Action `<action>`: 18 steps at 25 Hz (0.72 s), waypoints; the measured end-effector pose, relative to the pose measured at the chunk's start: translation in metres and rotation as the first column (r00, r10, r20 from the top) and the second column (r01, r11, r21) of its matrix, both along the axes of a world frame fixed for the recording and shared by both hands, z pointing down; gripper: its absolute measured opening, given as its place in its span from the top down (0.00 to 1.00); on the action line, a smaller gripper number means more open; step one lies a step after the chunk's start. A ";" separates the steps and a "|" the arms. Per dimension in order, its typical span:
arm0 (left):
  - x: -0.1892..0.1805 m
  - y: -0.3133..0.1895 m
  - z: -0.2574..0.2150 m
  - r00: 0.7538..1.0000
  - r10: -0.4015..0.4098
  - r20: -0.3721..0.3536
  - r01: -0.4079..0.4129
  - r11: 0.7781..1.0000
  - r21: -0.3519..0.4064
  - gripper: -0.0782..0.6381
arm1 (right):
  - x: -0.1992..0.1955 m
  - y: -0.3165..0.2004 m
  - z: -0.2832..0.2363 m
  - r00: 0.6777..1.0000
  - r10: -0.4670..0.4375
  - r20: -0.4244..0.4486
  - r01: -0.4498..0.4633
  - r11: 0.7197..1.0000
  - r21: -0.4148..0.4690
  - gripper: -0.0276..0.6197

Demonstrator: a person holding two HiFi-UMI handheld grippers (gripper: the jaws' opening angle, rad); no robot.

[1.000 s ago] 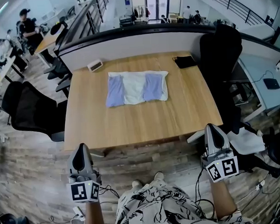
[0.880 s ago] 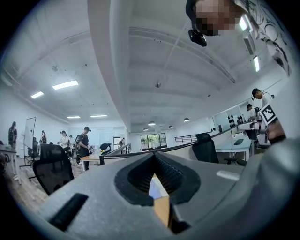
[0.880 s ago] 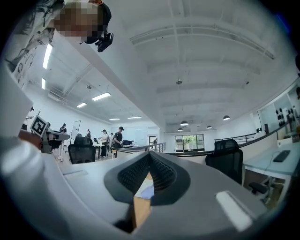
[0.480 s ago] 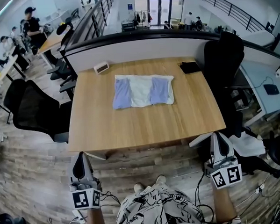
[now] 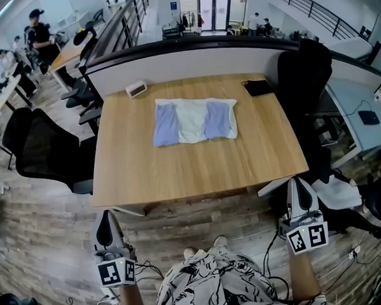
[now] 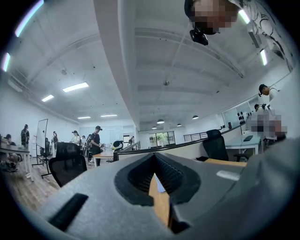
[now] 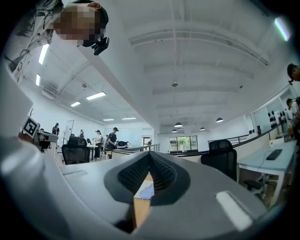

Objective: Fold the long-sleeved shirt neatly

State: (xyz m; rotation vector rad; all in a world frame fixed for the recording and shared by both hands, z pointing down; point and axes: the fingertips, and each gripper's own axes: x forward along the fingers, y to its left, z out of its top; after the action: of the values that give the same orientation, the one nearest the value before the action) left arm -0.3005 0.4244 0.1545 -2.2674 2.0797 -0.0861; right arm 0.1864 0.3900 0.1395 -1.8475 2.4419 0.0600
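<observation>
One wooden table, square-ish, with a plank floor round it.

Black office chairs: one just off the table's left edge and one by its far right corner. More stand further off on the left, too crowded to count.

One shirt, already folded into a flat rectangle.
- It lies on the far half of the table, about midway between the left and right edges and well apart from the near edge.
- Its long axis runs left to right, parallel to the far edge.
- It shows three bands: a white middle and a lavender-blue panel on each side.
- I cannot tell which way the collar points.

Two grippers, both short of the table's near edge, over the floor, pointing toward the table.
- The left gripper is off the near left corner. In its own view the fingers are pressed together, with nothing between them.
- The right gripper is off the near right corner. Its fingers are likewise closed and empty.

Two small items lie on the table. One white box sits at the far left corner and one dark flat item at the far right corner. Both are apart from the shirt.
</observation>
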 end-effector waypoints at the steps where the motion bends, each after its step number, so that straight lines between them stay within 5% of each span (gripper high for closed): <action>1: 0.000 0.000 0.000 1.000 0.001 0.004 -0.001 1.000 -0.001 0.89 | -0.001 0.000 0.001 1.000 -0.001 0.000 0.001 1.000 -0.001 0.95; 18: 0.011 -0.009 0.003 1.000 0.015 0.019 -0.014 1.000 -0.011 0.89 | -0.008 -0.011 0.001 1.000 -0.028 -0.008 0.028 1.000 -0.012 0.95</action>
State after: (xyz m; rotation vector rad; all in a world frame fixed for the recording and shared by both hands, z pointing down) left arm -0.2895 0.4152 0.1572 -2.2783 2.0585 -0.1173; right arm 0.1782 0.3788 0.1404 -1.8207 2.4785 0.0518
